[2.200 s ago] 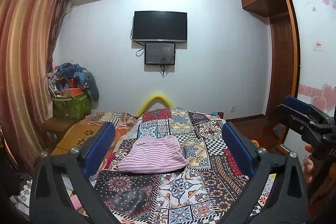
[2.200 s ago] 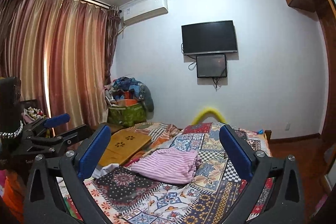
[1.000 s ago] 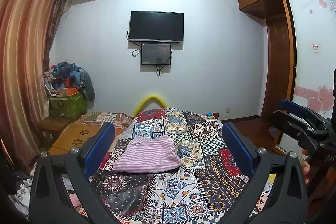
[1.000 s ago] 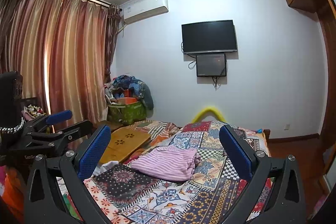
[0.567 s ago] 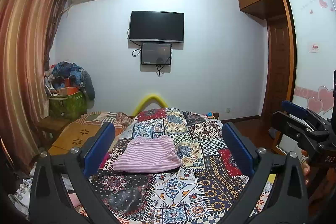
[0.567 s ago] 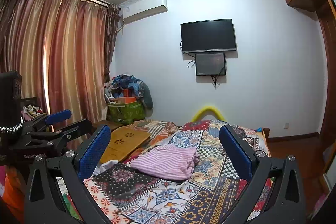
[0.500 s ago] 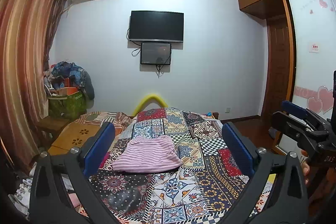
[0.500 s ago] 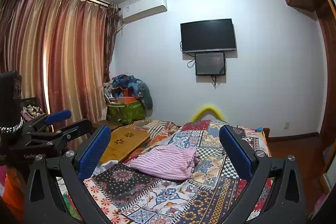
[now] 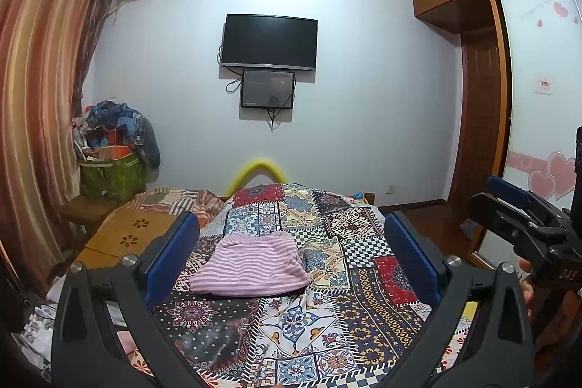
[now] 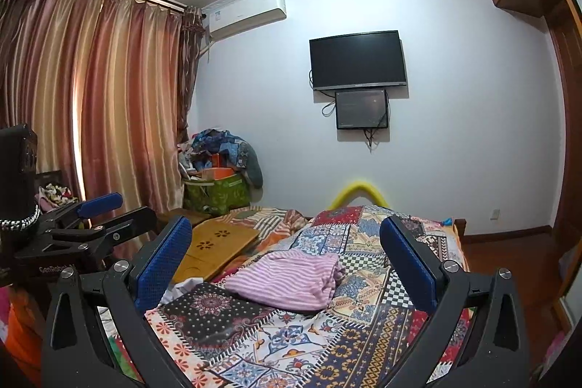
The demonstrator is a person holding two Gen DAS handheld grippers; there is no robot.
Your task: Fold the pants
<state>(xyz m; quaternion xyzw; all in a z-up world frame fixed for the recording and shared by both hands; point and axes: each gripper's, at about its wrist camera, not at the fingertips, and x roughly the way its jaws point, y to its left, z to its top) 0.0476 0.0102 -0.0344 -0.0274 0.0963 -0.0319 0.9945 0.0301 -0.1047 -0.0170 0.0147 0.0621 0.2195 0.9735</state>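
Where the pants lay: while I held both tongs up over the near end of the bed (image 9: pixel 367 333), the pink striped pants (image 9: pixel 251 266) sat as a folded bundle on the patchwork bedspread, around the middle of the bed and a little to its left side.

Left tongs (image 9: pixel 291 253): blue pads spread wide apart, gripping nothing, hanging in the air short of the cloth.

Right tongs (image 10: pixel 285 266): likewise spread wide and empty; the pads framed the bundle in that view without touching it.

Which way from me: the bundle lay ahead and below, farther along the bed than either pair of tongs. In the left wrist view it sat left of centre, close by the left pad; in the right wrist view it sat between the pads.

Long axis: the bundle ran wider across the bed than along it, stripes going left to right, a loose bunched end at its right side (image 10: pixel 336 270).

Nearer hand: I judged the left one nearer, though not by much.

Stage, as I judged it: the pants already looked folded small, so little or nothing remained; any further reach would have meant dropping forward and down.

Off to the left: a wooden lap desk (image 10: pixel 218 248) lay well apart from the pants.
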